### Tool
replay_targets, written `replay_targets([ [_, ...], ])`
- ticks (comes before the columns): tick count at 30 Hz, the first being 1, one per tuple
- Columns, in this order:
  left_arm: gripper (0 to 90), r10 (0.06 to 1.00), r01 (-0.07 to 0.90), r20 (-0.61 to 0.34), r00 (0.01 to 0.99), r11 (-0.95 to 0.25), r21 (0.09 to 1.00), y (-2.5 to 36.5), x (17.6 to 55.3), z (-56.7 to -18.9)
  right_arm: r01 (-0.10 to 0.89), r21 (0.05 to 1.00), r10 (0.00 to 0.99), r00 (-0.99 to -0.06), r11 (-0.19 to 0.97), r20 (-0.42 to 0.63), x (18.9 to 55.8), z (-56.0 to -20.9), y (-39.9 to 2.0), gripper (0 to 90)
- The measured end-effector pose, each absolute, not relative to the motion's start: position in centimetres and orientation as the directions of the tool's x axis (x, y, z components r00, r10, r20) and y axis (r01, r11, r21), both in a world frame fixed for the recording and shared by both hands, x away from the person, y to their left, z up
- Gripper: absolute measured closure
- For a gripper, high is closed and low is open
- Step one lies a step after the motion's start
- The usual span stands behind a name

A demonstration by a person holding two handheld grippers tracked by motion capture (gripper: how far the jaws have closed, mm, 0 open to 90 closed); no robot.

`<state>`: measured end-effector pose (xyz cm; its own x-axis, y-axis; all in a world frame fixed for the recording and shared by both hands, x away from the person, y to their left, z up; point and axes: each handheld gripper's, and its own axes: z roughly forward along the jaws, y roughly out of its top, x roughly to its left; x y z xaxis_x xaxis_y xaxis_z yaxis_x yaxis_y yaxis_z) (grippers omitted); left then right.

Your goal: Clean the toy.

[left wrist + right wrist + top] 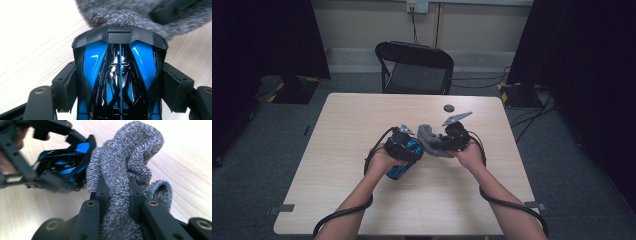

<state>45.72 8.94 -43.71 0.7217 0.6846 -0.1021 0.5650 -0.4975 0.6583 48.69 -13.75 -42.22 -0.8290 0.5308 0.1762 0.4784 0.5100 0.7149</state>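
Near table [337, 200] centre, left gripper [408, 145] clamps blue-black toy car [120, 77], jaws wide on its sides; car's rear cut off in left gripper view. Cloth [432, 140] touches car's nose. Right gripper [451, 141] pinched nearly closed on cloth, pads mostly buried. Small dark disc [448, 107] twd far edge, too small to ID.

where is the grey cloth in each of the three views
High view: the grey cloth sits at table centre, between the two grippers, pinched by the right gripper.
Left gripper view: it fills the top edge, just beyond the nose of the blue and black toy car.
Right gripper view: it rises up the middle, clamped between the black jaws.
Shared landmark: the toy car, touching the cloth's side in all three.
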Motion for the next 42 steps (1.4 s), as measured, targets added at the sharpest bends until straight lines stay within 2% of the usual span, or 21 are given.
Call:
replay_targets([
  [16, 25.8, 0.726, 0.599, -0.109, 0.679, -0.461, 0.655, 10.5, 46.6, -43.5, 0.471, 0.718, 0.473, -0.853, 0.512, 0.222, 46.9, -42.8, -15.2, 75.8],
  [33, 25.8, 0.663, 0.549, -0.108, 0.74, -0.504, 0.667, 8.6, 45.1, -42.6, 0.537, 0.712, 0.634, -0.755, 0.452, 0.167, 50.1, -41.3, -18.1, 75.7],
  [42, 25.8, 0.628, 0.527, -0.116, 0.769, -0.521, 0.671, 6.9, 44.6, -42.5, 0.527, 0.714, 0.633, -0.759, 0.461, 0.151, 50.8, -40.3, -16.1, 75.7],
])
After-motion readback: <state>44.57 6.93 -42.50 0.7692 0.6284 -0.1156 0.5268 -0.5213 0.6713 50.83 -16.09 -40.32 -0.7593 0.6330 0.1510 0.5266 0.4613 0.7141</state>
